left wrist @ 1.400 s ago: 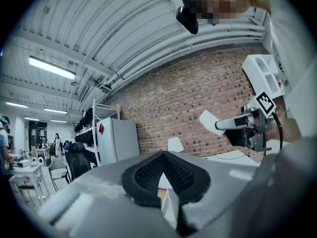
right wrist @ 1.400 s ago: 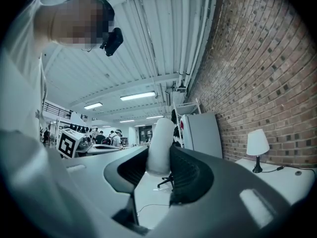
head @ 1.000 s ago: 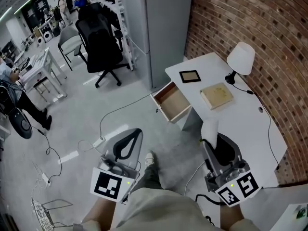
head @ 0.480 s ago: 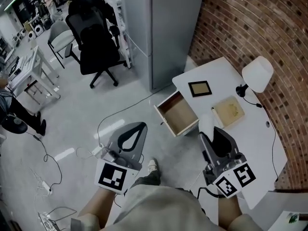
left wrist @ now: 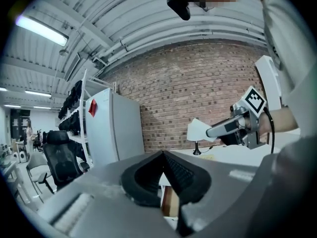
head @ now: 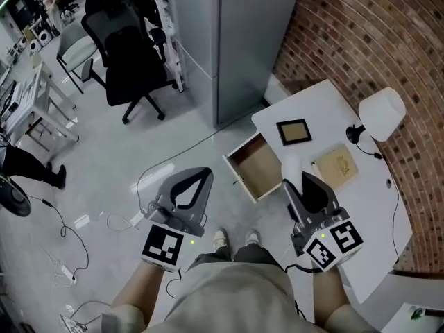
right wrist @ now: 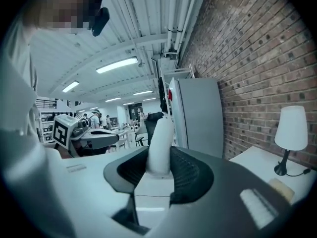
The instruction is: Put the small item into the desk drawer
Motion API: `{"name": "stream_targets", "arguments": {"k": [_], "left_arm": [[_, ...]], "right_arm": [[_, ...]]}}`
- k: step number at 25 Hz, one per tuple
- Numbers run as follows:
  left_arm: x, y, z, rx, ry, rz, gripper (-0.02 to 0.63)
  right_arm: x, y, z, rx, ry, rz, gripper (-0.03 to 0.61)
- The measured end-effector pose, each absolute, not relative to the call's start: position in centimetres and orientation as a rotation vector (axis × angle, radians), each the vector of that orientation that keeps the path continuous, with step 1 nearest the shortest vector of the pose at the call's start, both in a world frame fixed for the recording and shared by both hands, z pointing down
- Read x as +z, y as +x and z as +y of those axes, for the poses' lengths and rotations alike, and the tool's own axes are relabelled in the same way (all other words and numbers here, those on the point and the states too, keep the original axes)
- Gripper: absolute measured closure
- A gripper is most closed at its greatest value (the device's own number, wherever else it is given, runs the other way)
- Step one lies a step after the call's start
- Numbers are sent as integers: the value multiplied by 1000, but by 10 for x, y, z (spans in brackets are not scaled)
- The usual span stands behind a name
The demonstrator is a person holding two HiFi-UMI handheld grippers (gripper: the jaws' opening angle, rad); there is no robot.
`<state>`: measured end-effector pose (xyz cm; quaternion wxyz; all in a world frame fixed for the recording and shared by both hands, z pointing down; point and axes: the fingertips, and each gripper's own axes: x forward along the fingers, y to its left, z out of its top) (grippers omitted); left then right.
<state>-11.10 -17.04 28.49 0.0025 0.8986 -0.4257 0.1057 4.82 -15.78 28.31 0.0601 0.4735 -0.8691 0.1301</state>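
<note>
1. The small white item (right wrist: 161, 135) is clenched between the pads of my right claw (head: 300, 183). Its rounded end sticks out past the tips, and the jaws stand fairly wide around it.
2. In the head view the item shows at about 3 o'clock from the picture's middle, over the front edge of the white desk (head: 388, 207). The open drawer (head: 258, 166) lies just beside it at 9 o'clock.
3. The drawer is pulled out of the desk toward 8 o'clock, and its wooden inside faces up.
4. Three things sit on the desk, reckoned from the item:
   - a dark picture frame (head: 293, 132) at 12 o'clock
   - a tan flat pad (head: 337, 165) at 3 o'clock
   - a lamp (head: 380, 113) with a white shade at 2 o'clock, close to the brick wall (head: 361, 33)
5. My left claw (head: 189, 189) hangs at 9 o'clock from the right one, well apart from it, over the grey floor (head: 104, 158). Its tips are pressed together with nothing between them.
6. Farther out from the picture's middle:
   - a tall grey cabinet (head: 229, 40) at 12 o'clock
   - a black office chair (head: 128, 54) at 11 o'clock
   - a cable (head: 142, 179) trailing over the floor at 9 o'clock
   - my shoes (head: 220, 239) at 6 o'clock, between the two claws
</note>
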Motion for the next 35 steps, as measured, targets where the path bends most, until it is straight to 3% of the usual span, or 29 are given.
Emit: {"name": "stream_targets", "arguments": {"k": [13, 22, 35], "left_arm": [[382, -76, -248, 493, 2740, -1277, 611], [507, -64, -286, 583, 2533, -1241, 611], [691, -53, -281, 690, 2303, -1126, 611]], "right_arm": [[443, 65, -265, 611, 1370, -2379, 437], [620, 60, -307, 932, 1266, -2176, 437], [840, 77, -287, 979, 1058, -1867, 433]]}}
